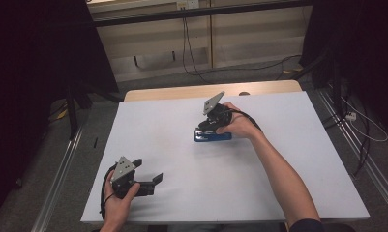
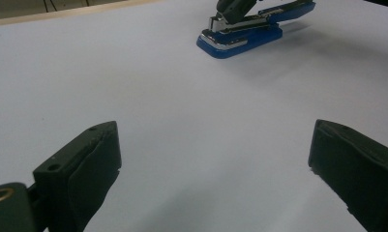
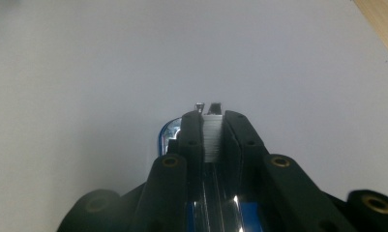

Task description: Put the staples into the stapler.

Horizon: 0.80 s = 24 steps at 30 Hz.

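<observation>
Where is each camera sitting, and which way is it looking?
High view: sits above the person's side, looks forward and down on the white table; both forearms show, with the left gripper and right gripper.
Left gripper view: rides the left gripper, looks across the table at the blue stapler; its wide-apart jaws show.
Right gripper view: rides the right gripper, looks along its jaws, closed on a strip of staples.
Shared: the stapler shows in all three.

We see the stapler mostly hidden behind the right gripper; its blue top is cut off.
</observation>
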Tool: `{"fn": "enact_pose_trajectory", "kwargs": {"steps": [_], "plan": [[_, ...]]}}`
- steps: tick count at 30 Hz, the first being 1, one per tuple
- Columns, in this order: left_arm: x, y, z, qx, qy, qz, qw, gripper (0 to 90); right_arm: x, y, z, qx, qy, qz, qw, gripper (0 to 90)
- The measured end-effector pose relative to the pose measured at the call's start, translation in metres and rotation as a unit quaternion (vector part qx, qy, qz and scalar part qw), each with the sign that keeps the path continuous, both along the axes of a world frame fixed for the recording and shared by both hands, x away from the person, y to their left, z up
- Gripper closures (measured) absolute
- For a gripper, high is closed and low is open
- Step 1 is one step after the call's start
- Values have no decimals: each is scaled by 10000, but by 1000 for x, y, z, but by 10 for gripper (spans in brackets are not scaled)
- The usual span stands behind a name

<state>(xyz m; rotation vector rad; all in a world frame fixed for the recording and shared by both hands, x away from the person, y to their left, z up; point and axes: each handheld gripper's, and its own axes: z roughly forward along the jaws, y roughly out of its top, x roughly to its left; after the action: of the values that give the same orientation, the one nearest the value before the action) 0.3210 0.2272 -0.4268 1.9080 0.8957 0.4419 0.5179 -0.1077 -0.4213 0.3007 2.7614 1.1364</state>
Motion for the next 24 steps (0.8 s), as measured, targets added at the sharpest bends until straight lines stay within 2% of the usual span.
{"fn": "enact_pose_trajectory", "kwargs": {"steps": [16, 18, 21, 24], "plan": [[0, 0, 0, 4, -19, -4, 10000, 47, -1, 2, -2, 70, 50, -140, 9999, 748], [0, 0, 0, -8, -7, 4, 10000, 47, 0, 1, -2, 115, 57, -181, 9998, 720], [0, 1, 0, -2, -5, 7, 10000, 47, 1, -2, -1, 253, 102, -433, 9987, 607], [0, 0, 0, -10, -4, 9, 10000, 47, 2, -6, 1, 337, 117, -602, 9976, 588]]}}
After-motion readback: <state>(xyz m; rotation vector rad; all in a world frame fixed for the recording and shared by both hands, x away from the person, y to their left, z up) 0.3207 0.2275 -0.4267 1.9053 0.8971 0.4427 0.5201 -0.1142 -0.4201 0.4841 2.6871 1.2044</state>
